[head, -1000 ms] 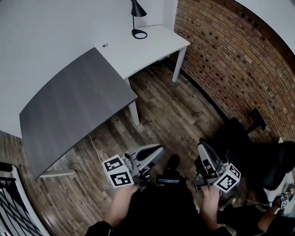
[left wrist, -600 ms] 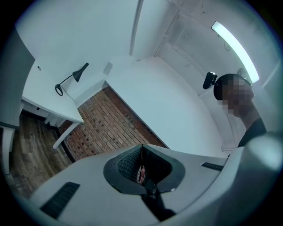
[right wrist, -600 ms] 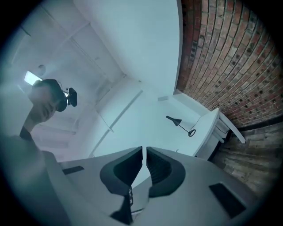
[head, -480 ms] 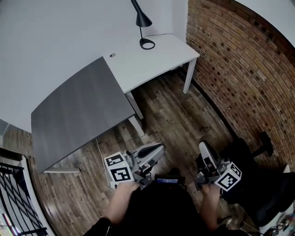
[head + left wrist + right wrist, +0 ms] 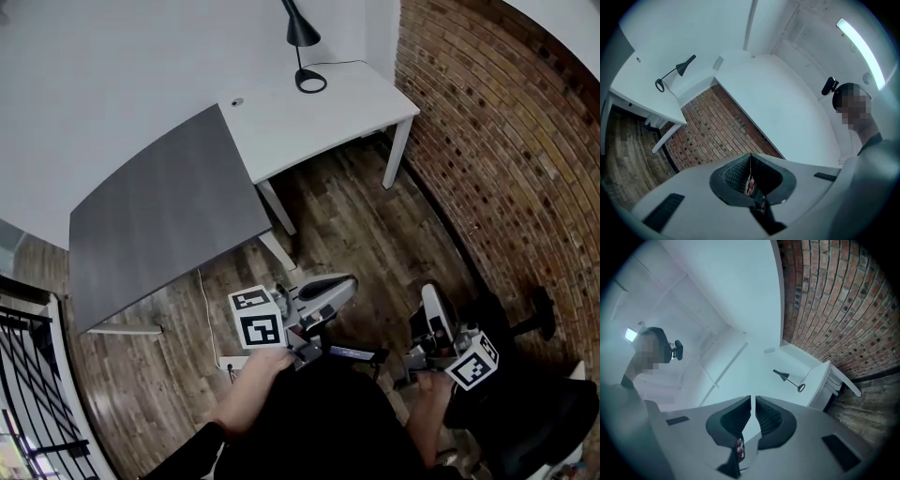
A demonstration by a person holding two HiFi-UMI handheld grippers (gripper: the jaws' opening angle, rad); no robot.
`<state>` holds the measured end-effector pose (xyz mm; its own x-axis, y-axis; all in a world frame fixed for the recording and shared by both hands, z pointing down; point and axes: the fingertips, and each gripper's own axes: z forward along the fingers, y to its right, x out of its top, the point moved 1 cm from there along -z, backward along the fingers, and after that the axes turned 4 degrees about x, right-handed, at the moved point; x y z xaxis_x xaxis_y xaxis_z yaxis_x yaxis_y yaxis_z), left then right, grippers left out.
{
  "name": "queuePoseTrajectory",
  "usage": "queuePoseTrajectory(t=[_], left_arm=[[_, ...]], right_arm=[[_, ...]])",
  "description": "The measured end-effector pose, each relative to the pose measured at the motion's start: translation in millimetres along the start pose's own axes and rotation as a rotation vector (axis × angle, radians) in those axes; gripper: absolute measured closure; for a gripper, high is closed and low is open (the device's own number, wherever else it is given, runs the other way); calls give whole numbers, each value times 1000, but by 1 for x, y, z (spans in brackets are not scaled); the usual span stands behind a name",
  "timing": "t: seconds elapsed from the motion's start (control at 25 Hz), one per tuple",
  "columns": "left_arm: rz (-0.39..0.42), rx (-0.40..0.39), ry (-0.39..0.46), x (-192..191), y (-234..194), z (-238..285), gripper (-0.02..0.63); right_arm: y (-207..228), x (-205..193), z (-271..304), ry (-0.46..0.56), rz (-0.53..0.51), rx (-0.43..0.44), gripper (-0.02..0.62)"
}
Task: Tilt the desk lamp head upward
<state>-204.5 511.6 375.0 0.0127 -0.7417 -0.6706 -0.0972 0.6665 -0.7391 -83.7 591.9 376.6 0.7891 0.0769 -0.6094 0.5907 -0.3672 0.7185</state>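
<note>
A black desk lamp stands at the far corner of the white desk, its cone head pointing down over a ring base. My left gripper and right gripper are held low over the wooden floor, far short of the desk, both shut with nothing in them. In the left gripper view the lamp is small at the upper left, beyond the closed left gripper. The right gripper view shows the lamp to the right of the closed right gripper.
A dark grey desk adjoins the white one on the left. A brick wall runs along the right. A black office chair stands at the lower right, a black railing at the lower left, and a cable lies on the floor.
The person has walked toward the desks. Both grippers were carried forward with them, and the lamp and desks have shifted right and down in the head view.
</note>
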Motion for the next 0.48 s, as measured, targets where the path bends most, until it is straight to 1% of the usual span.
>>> queuePoseTrajectory(t=[0.16, 0.32, 0.4, 0.48], left_arm=[[-40, -48, -24, 6, -18, 27, 594], [-77, -129, -54, 16, -43, 57, 594], [-93, -167, -56, 29, -56, 68, 594], [-93, -183, -49, 49, -70, 77, 594]], right_arm=[[13, 7, 10, -11, -20, -33, 578], [47, 17, 28, -20, -26, -92, 578], [62, 22, 48, -29, -16, -109, 578], [75, 30, 75, -46, -6, -101, 578]])
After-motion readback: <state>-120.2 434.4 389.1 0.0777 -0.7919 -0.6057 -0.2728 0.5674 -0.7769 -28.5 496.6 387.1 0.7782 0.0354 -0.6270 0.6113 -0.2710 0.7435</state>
